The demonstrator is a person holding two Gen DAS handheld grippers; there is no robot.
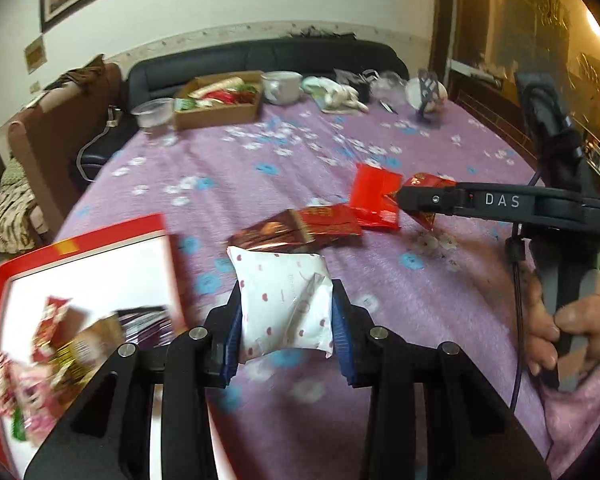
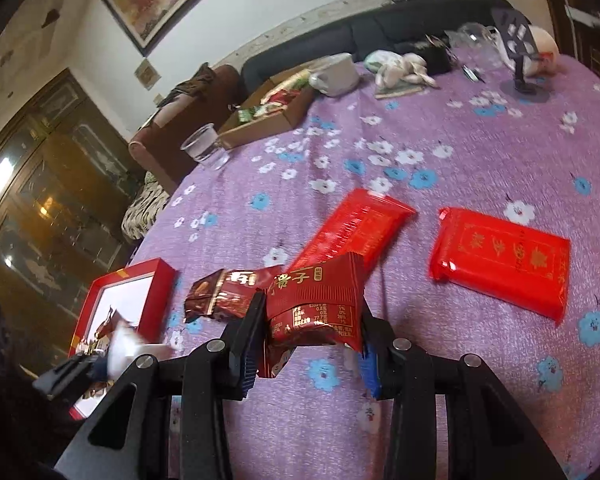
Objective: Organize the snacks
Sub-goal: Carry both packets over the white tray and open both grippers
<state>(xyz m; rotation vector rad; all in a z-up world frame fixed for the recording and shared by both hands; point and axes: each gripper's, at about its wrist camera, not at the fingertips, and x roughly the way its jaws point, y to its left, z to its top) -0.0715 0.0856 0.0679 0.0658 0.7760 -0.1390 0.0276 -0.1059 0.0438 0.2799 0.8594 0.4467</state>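
Left gripper (image 1: 287, 316) is pinching the white packet (image 1: 285, 304) beside the red box (image 1: 80, 304); right gripper (image 2: 308, 336) is clamping a dark-red packet (image 2: 316, 304) over the bench (image 2: 460, 152). Both are mid-carry; boxing them probably comes next.

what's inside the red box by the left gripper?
The red box holds a jumble of snack packets, red, gold and pink wrappers, over a white lining. Motion blur hides their count, and the left gripper frame covers the box's lower corner.
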